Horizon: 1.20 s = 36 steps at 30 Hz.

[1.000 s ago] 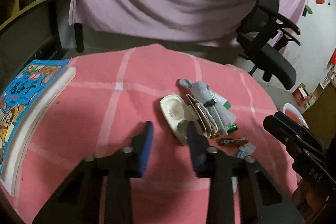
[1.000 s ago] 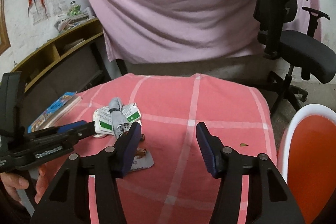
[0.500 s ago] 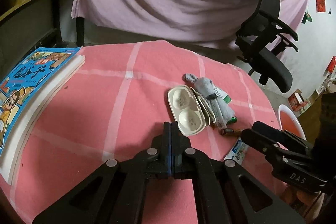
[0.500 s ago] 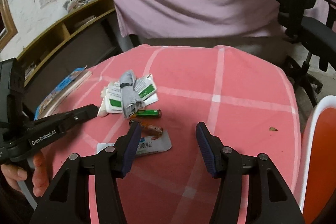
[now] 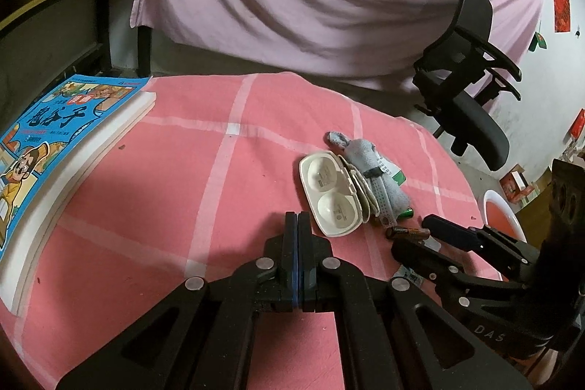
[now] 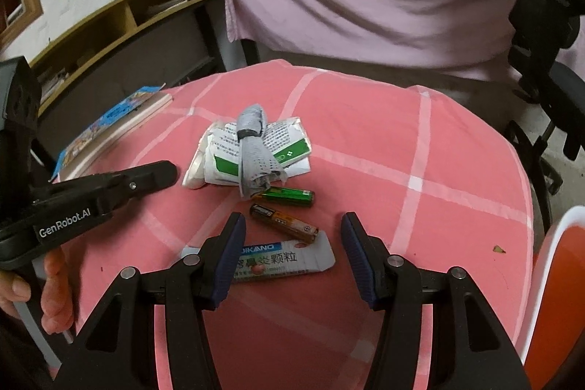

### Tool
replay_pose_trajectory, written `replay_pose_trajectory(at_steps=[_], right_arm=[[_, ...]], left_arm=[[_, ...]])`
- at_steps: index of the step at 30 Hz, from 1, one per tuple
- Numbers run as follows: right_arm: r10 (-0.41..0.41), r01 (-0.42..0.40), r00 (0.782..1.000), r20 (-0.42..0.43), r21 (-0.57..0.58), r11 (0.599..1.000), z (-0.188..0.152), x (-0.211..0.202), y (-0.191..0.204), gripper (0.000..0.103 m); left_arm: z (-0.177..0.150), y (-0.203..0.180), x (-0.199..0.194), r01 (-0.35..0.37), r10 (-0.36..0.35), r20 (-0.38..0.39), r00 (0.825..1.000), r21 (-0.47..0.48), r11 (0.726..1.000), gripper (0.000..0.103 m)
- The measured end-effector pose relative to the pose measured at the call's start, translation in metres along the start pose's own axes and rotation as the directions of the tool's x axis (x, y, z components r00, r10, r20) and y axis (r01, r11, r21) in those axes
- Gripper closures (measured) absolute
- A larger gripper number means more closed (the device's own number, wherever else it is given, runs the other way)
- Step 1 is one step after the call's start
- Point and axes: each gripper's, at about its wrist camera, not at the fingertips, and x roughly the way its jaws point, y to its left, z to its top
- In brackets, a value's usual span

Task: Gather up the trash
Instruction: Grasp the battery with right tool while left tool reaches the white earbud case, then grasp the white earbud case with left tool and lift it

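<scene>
Now, line by line:
Left gripper [image 5: 298,220]: jaws pressed flat together with nothing between them, low over the pink checked tablecloth [image 5: 182,170], just beside the near end of the white clamshell case [image 5: 331,192].
Right gripper [image 6: 292,229]: jaws apart and closing, nothing pinched; the brown battery [image 6: 283,222] and the sachet [image 6: 289,260] lie on the cloth in the gap between the fingertips.
Trash pile: near the middle of the table, a grey rolled cloth [image 6: 254,152] lies across printed green-and-white paper packets [image 6: 289,143]; the white case touches that pile on the side toward the book.
Green battery [image 6: 289,197]: at the near end of the grey roll, possibly touching it, though the fisheye view leaves that unsure.
Brown battery: just nearer than the green one, tilted, one end over the sachet's edge.
Sachet: flat, printed, closest to the right gripper.
Book [image 5: 44,141]: blue cartoon cover, at the table's left edge, well apart from the trash.
Bin [image 6: 559,284]: white rim, orange inside, beside the table on the right.
Hand [image 6: 47,284]: wrapped round the left gripper's handle.
</scene>
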Motion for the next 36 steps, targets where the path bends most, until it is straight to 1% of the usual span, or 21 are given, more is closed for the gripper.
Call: replay_pose_trajectory(at_steps=[1,2,3,5,7,10,12,15,17,20,25,33,34,35,36], right_arm=[[0.013,-0.013,1.0,0.0,-0.007,1.0,0.0,0.0,0.001,0.063],[0.027,-0.027,1.0,0.0,-0.011,1.0,0.0,0.0,0.002,0.07],[0.038,-0.038,0.999,0.0,-0.013,0.999,-0.001,0.0,0.002,0.081],[0.05,-0.05,0.999,-0.002,-0.013,0.999,-0.001,0.0,0.002,0.092],[0.054,-0.054,0.999,0.002,-0.01,0.999,-0.002,-0.001,0.003,0.094],[0.039,-0.039,0.999,0.009,0.007,0.999,-0.004,-0.004,-0.002,0.095],[0.027,-0.027,1.0,0.016,0.027,0.999,-0.006,-0.007,-0.007,0.095],[0.021,-0.023,1.0,0.021,0.08,0.997,-0.007,-0.01,-0.02,0.095],[0.024,-0.027,0.999,0.028,0.113,0.993,-0.008,-0.012,-0.028,0.095],[0.031,-0.035,0.999,0.03,0.145,0.989,-0.008,-0.011,-0.034,0.095],[0.007,-0.01,1.0,0.02,0.126,0.992,-0.007,-0.009,-0.028,0.095],[0.013,-0.016,1.0,0.018,0.135,0.991,-0.007,-0.008,-0.031,0.095],[0.015,-0.017,1.0,0.018,0.136,0.991,-0.007,-0.008,-0.032,0.095],[0.018,-0.02,1.0,0.019,0.138,0.99,-0.007,-0.009,-0.033,0.095],[0.02,-0.022,1.0,0.019,0.14,0.99,-0.007,-0.009,-0.033,0.095]], left_arm=[[0.0,0.001,0.0,0.005,-0.005,0.003,1.0,-0.005,1.0,0.103],[0.0,0.001,-0.001,0.009,-0.009,0.005,1.0,-0.01,1.0,0.103],[0.001,0.002,-0.001,0.012,-0.012,0.005,1.0,-0.015,1.0,0.103],[0.002,0.002,-0.001,0.016,-0.016,0.003,1.0,-0.011,1.0,0.103],[0.002,0.0,-0.001,0.031,-0.031,0.001,1.0,0.0,1.0,0.102],[0.002,-0.003,-0.002,0.06,-0.06,0.002,0.998,0.021,0.998,0.09],[0.001,-0.007,-0.002,0.08,-0.081,0.006,0.997,0.034,0.996,0.075],[0.001,-0.015,-0.001,0.089,-0.089,0.002,0.996,0.059,0.994,0.066],[0.001,-0.021,0.003,0.081,-0.081,-0.006,0.997,0.076,0.994,0.064],[0.004,-0.028,0.011,0.056,-0.055,-0.018,0.998,0.088,0.994,0.064],[0.008,-0.039,0.026,0.004,-0.001,-0.027,1.0,0.11,0.994,0.064],[0.001,-0.052,0.038,-0.075,0.083,-0.033,0.996,0.181,0.981,0.065],[0.0,-0.052,0.038,-0.079,0.086,-0.032,0.996,0.182,0.98,0.067],[0.0,-0.051,0.039,-0.09,0.097,-0.028,0.995,0.177,0.98,0.074],[0.0,-0.048,0.038,-0.1,0.105,-0.025,0.994,0.164,0.981,0.078]])
